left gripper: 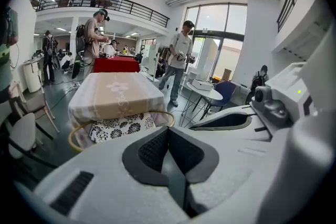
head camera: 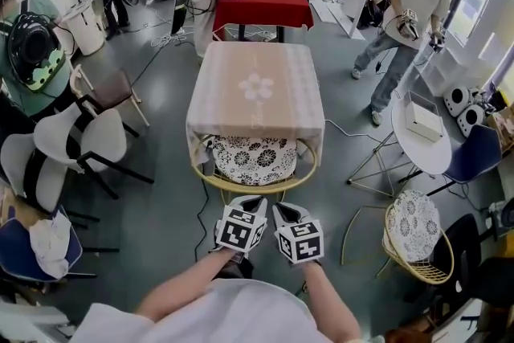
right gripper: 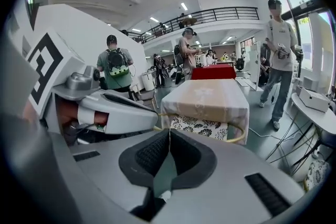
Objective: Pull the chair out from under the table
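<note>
Spreading around the scene is a large open hall with a smooth grey floor point(head camera: 161, 205). It has a railed balcony point(left gripper: 105, 2), tall windows on the right, and several people standing about with gear. Spare chairs and a red-covered desk point(head camera: 261, 2) crowd the edges, so the only free lane for pulling runs straight back toward the person.

In the middle stands the square desk point(head camera: 255, 88), draped in a beige cloth with a pale flower. The cloth hangs down its sides and hides most of what sits beneath.

The chair point(head camera: 255, 161) is pushed in under the near edge of that desk. It has a round cane frame with a black-and-white floral cushion. Only its backrest and the curved cane hoop point(head camera: 249, 187) stick out toward the person, which probably makes the hoop the natural place to take hold.

The left tongs point(head camera: 255, 203) and right tongs point(head camera: 283, 209) hang side by side, almost touching each other. They are tilted downward at the hoop but stay just short of it. Each gripper view shows the dark ribbed pads pressed together with nothing between them, so both tongs are closed and empty. They will likely need to spread before they can clamp the cane.

A thin dark cable point(head camera: 199, 217) lies on the floor near the chair's legs and could snag as the chair slides.
</note>
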